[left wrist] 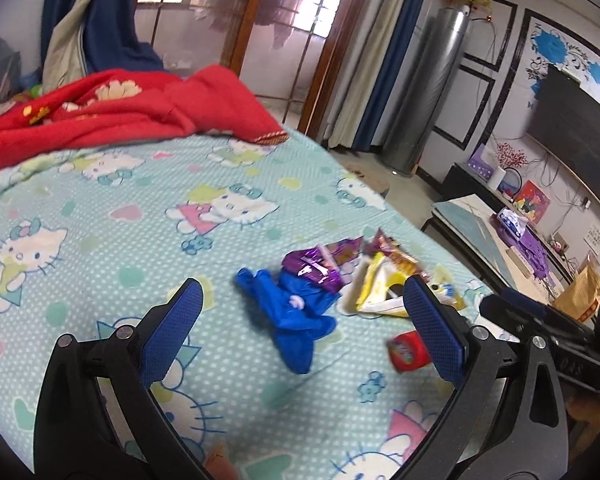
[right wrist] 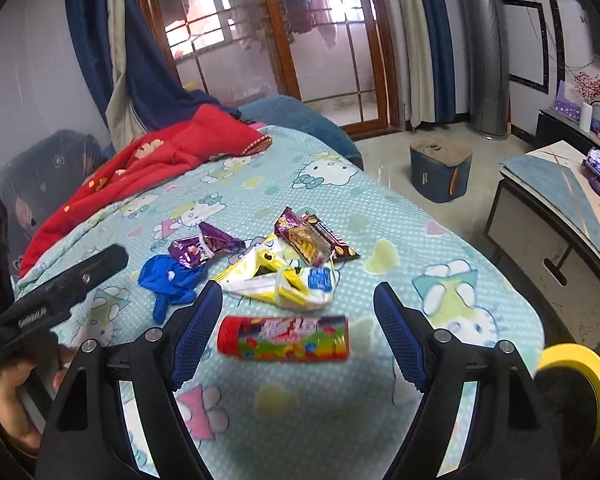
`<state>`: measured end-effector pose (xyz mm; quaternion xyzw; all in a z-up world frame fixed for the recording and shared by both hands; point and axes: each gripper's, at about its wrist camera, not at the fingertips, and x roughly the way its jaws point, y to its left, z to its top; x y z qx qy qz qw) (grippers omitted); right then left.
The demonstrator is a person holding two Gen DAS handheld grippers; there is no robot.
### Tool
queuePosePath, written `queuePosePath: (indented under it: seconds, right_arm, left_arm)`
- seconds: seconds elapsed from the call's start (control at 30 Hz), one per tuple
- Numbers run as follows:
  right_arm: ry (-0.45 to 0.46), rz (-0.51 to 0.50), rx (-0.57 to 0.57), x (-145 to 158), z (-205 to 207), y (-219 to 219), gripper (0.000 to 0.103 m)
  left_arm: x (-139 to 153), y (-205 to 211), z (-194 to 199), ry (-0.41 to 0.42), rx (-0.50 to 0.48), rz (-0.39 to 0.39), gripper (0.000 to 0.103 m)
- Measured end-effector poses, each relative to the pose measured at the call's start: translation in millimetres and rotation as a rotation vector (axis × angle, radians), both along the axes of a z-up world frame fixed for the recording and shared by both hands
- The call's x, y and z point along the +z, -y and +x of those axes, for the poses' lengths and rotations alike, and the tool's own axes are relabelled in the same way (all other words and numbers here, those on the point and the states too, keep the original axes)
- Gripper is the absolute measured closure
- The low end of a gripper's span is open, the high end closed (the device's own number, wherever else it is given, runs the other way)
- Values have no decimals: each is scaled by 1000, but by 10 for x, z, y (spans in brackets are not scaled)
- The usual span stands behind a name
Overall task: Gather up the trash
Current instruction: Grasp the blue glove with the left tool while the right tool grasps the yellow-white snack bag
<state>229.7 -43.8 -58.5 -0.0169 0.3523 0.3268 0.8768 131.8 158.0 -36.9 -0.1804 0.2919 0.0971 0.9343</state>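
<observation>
Trash lies in a loose heap on the cartoon-cat bedsheet [left wrist: 100,200]. A crumpled blue glove [left wrist: 296,316] [right wrist: 168,280] sits nearest my left gripper [left wrist: 312,320], which hovers open just in front of it. Behind the glove are purple foil wrappers [left wrist: 320,264] [right wrist: 204,248], a yellow-and-white wrapper [left wrist: 376,292] [right wrist: 284,280] and brown snack wrappers [right wrist: 316,240]. A red-capped candy tube [right wrist: 284,338] [left wrist: 406,350] lies on its side between the fingers of my right gripper [right wrist: 298,328], which is open and not touching it.
A red blanket [left wrist: 120,116] is bunched at the bed's far end. The bed edge drops to the floor on the right, where a low table [right wrist: 560,216], a blue stool [right wrist: 440,172] and a yellow-rimmed bin [right wrist: 580,380] stand. The other gripper's black body [right wrist: 52,300] shows at left.
</observation>
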Motion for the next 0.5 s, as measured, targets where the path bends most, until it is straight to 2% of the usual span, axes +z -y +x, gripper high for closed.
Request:
queuePosePath:
  seconds: [0.17,0.33,0.5]
  right_arm:
    - [-63,-10,9,-131,183,-128,27]
    - [-113,0,19,-268,307,-176,27]
    - [-145,24,37,-343,392,-235,28]
  left_arm:
    - [-160,-87,65,-36,0,-36,11]
    - [-317,-191,113,-60,-5,-124,12]
    - [-409,-255,139,-70,0,-178,21]
